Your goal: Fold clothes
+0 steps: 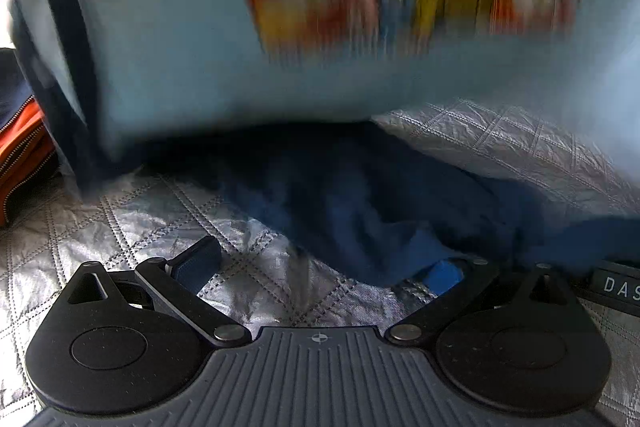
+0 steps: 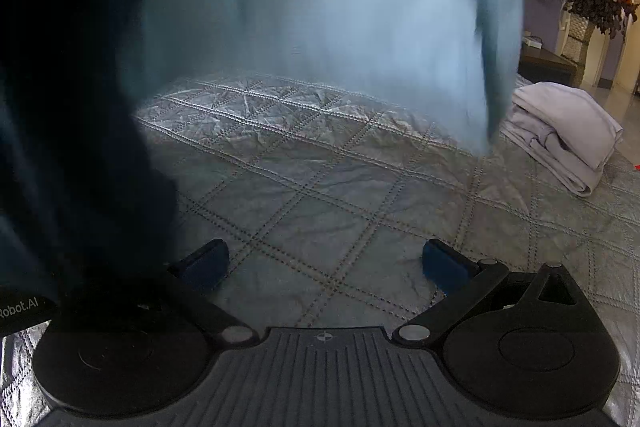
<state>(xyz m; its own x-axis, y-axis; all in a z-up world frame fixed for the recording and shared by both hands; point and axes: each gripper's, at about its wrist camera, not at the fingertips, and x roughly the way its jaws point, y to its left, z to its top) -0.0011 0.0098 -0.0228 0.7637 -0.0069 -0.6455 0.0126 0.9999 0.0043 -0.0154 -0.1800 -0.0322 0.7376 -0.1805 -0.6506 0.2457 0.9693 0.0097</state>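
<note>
Blue shirt (image 1: pixel 192 39) hung blurred over the quilt (image 2: pixel 320 187), seemingly dropping to be spread, since my left gripper (image 1: pixel 320 263) and right gripper (image 2: pixel 326 263) were both spread apart, empty.

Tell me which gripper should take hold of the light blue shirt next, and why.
Probably the left gripper: it is open, and the light blue shirt with its dark blue cloth hangs just beyond its fingertips. The right gripper, also open, has only bare quilted cover between its fingers.
</note>
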